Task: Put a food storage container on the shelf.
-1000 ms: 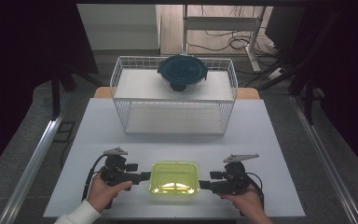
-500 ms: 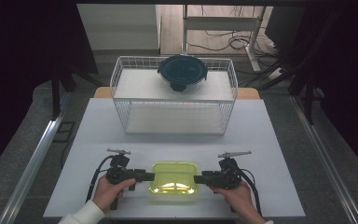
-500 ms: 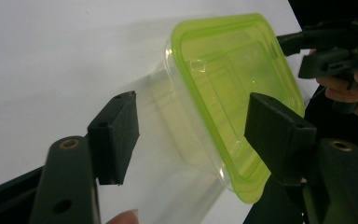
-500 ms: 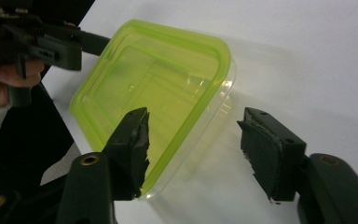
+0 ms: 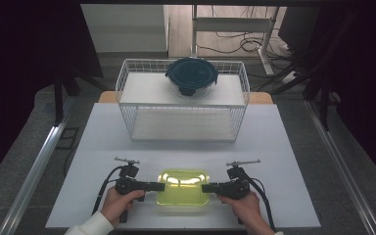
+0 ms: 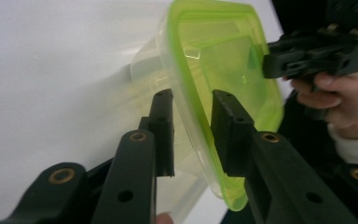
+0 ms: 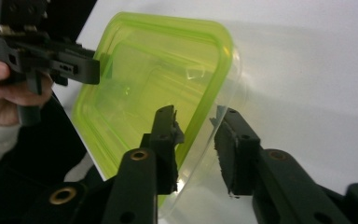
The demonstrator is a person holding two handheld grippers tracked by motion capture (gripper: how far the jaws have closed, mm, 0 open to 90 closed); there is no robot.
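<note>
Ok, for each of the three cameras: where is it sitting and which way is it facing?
High view: above the person's side, looking forward and down at the table, wire basket and green-lidded container; both hands and forearms show.
Left gripper view: rides the left gripper, looking along its black jaws that straddle the container's lid rim.
Right gripper view: rides the right gripper, same at the opposite end.
Shared: both gripper views show the container and the other hand.

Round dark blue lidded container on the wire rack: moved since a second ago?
No. The round dark blue lidded container sits at the same spot on the white wire rack, near its back rail, right of centre.
</note>
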